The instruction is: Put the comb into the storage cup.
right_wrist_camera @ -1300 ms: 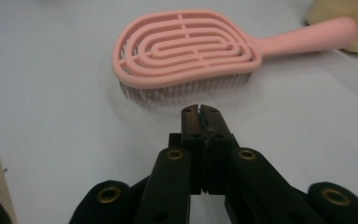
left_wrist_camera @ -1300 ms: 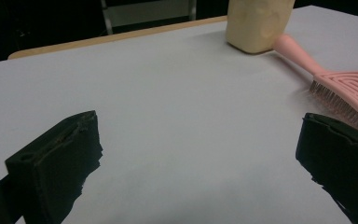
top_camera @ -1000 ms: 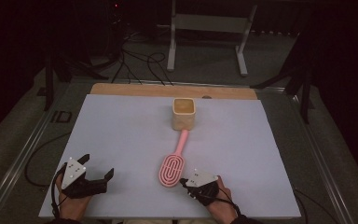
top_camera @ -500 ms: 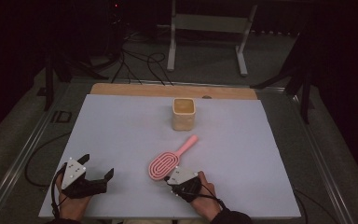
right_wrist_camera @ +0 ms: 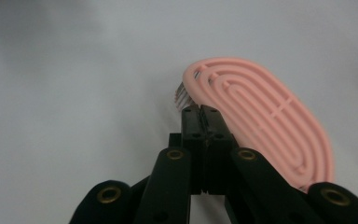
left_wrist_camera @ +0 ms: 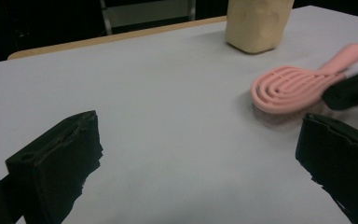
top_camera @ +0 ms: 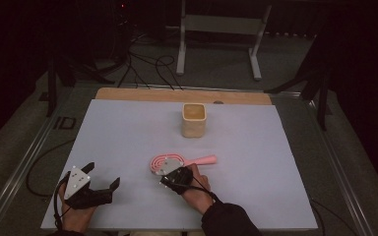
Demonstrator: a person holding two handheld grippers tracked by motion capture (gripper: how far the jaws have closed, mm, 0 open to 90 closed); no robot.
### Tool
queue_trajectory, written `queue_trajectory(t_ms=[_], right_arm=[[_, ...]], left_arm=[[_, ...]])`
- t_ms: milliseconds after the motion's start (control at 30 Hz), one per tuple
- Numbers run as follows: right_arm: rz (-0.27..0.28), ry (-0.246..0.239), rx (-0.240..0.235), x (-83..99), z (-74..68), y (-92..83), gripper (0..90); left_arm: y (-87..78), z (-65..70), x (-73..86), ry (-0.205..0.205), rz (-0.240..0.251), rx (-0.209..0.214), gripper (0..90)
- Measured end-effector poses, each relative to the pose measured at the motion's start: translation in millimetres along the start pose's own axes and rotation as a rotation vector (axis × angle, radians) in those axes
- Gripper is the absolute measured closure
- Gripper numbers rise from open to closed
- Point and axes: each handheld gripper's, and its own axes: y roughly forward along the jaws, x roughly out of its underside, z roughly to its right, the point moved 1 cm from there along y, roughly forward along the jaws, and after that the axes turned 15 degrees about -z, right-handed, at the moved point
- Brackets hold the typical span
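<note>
Right gripper (top_camera: 170, 173): jaws fully closed, nothing between them, tips against the pink brush (top_camera: 177, 161) head. Brush lies near the table (top_camera: 128, 132) front edge, centre. Left gripper (top_camera: 101, 184): jaws wide apart, front-left corner.

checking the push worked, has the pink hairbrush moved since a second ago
Yes. The pink hairbrush has swung round: its handle, which pointed up at the beige cup, now points right, and its head sits nearer the table's front edge, by the shut right gripper.
</note>
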Motion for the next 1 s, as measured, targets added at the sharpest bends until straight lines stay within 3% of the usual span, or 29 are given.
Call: queue_trajectory(t_ms=[300,467,633,1000], right_arm=[[-0.064,0.069,0.044,-19.7,20.9,19.3,89.6],[-0.112,0.123,0.080,-16.1,26.4,26.3,89.6],[-0.126,0.201,0.094,-9.6,36.9,27.0,89.6],[-0.159,0.244,0.115,-0.7,40.3,25.7,89.7]], left_arm=[[-0.3,-0.1,0.2,0.002,0.001,0.001,0.7],[-1.0,-0.8,0.7,-0.001,0.003,0.002,0.7],[-1.0,-0.4,0.7,0.001,0.002,0.002,0.7],[-1.3,-0.2,1.0,0.001,0.000,0.001,0.7]])
